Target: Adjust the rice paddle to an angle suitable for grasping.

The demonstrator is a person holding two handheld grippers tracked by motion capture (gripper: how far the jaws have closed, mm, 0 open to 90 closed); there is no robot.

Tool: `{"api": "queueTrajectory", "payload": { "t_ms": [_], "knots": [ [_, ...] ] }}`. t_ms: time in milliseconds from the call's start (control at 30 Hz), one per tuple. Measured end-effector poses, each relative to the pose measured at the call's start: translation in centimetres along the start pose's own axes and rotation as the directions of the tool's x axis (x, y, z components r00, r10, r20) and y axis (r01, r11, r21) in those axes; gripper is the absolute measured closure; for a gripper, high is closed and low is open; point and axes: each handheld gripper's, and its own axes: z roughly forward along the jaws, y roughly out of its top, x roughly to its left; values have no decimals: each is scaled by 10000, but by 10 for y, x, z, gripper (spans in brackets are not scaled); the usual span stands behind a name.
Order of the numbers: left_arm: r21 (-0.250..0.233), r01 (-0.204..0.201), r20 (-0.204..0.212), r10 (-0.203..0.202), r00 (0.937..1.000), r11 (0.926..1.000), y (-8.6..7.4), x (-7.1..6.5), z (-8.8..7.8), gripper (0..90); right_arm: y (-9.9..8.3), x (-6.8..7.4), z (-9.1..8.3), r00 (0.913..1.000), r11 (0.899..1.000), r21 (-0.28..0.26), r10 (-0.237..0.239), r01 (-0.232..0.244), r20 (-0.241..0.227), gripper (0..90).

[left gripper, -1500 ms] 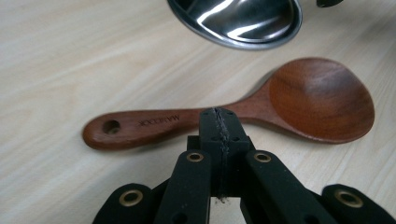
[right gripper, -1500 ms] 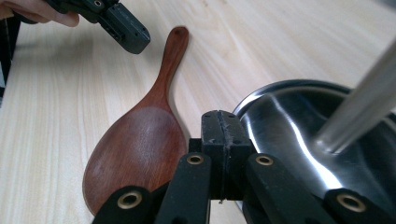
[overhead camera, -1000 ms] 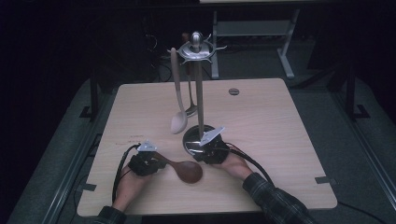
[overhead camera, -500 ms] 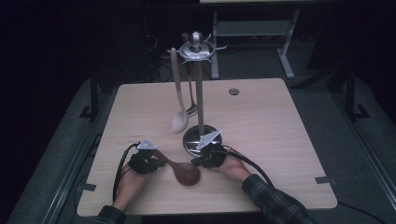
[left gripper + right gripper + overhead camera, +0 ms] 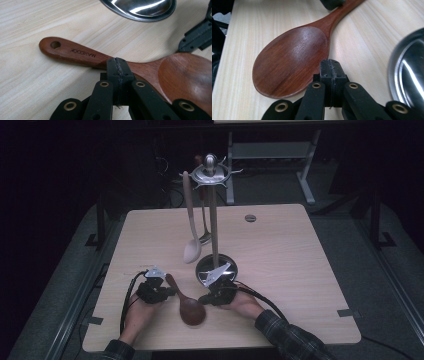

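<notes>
A dark wooden spoon (image 5: pixel 190 309) lies flat on the pale wooden table (image 5: pixel 300 270) near its front edge, handle toward the left gripper, bowl toward the right one. My left gripper (image 5: pixel 117 65) is shut, its tips resting against the spoon's handle (image 5: pixel 82 53) with nothing between the pads. My right gripper (image 5: pixel 331 67) is shut too, its tips right at the edge of the spoon's bowl (image 5: pixel 292 60). From above, the left gripper (image 5: pixel 167 292) and right gripper (image 5: pixel 204 299) flank the spoon, each in a hand.
A metal utensil stand (image 5: pixel 215 270) with a round shiny base rises just behind the grippers. A beige spoon (image 5: pixel 191 245) and a metal spoon (image 5: pixel 204 227) hang from its top. The base (image 5: pixel 409 75) is close beside my right gripper.
The right gripper has shifted a little nearer and to the left, closer to the spoon's bowl. The left gripper has stayed put.
</notes>
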Motion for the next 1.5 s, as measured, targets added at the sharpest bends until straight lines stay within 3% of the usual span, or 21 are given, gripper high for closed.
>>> {"api": "queueTrajectory", "payload": {
  "t_ms": [1100, 1167, 1500],
  "knots": [
    [39, 67, -82, -67, 9999, 10000, 1, 5, -1, 900, 29, 26, 35, 9951, 9987, -116, -507, 499, -844, 898],
    [37, 54, -85, -54, 9999, 10000, 1, 5, -1, 900, 31, 25, 39, 9938, 9974, -257, -700, 681, -862, 898],
    [-10, 30, -7, -30, 10000, 10000, 1, 5, -1, 900, 44, 31, 51, 9914, 9965, -477, -738, 690, -1077, 898]
  ]
}}
